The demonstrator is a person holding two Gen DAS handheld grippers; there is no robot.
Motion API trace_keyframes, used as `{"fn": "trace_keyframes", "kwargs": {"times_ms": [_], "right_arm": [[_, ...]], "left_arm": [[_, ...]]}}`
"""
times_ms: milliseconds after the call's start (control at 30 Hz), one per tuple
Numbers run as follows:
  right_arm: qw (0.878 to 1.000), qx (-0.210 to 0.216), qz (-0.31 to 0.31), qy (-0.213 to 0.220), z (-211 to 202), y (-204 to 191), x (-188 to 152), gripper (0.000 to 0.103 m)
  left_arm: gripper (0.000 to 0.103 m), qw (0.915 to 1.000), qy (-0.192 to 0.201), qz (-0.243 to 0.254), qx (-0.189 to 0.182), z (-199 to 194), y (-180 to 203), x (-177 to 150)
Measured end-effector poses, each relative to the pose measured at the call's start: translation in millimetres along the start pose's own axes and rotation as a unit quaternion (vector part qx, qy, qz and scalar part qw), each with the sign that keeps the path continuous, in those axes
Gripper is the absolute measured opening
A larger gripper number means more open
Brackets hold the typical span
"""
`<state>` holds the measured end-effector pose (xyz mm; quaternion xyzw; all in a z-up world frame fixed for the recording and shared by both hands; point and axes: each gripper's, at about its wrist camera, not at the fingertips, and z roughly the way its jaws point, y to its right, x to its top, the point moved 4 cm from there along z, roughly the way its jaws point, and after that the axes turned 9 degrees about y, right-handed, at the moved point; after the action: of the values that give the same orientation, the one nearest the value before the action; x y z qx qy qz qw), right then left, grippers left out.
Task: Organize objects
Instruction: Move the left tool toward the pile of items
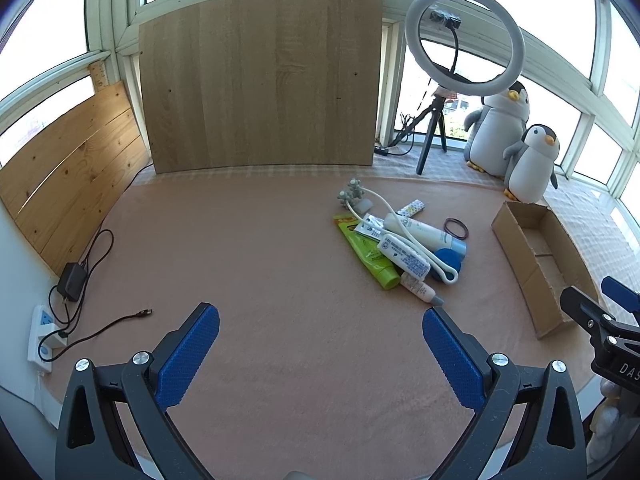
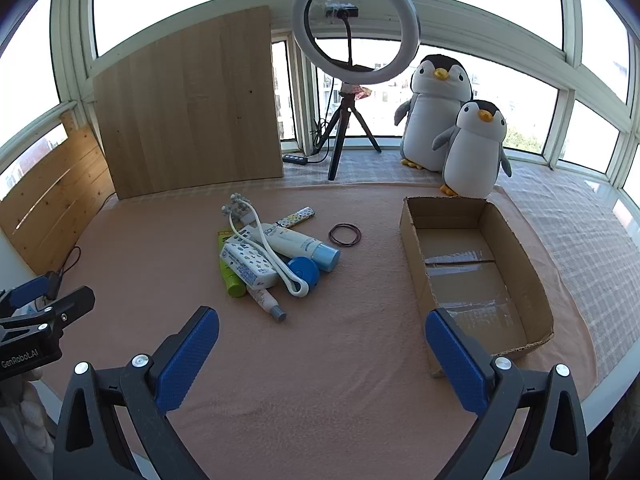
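Observation:
A heap of toiletries lies on the pink cloth: a green tube, a white patterned tube, a white bottle with a blue cap, a round blue case, a small pink tube and a white massager. Dark hair bands lie beside the heap. An empty cardboard box stands to the right. My left gripper is open, short of the green tube. My right gripper is open, between heap and box.
A wooden board leans at the back. A ring light on a tripod and two plush penguins stand by the windows. A power strip, a charger and loose cables lie at the left edge.

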<state>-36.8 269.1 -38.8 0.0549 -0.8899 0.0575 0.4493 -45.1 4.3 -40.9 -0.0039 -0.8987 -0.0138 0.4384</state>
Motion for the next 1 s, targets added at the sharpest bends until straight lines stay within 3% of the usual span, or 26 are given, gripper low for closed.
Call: {"fn": "trace_keyframes", "kwargs": {"times_ms": [1000], "right_arm": [[1.0,0.001,-0.007,-0.012,5.5,-3.1,-5.2,0.102]], "left_arm": [[0.103,0.9999,-0.008,0.005,-0.007,9.2,3.4,-3.5]]}}
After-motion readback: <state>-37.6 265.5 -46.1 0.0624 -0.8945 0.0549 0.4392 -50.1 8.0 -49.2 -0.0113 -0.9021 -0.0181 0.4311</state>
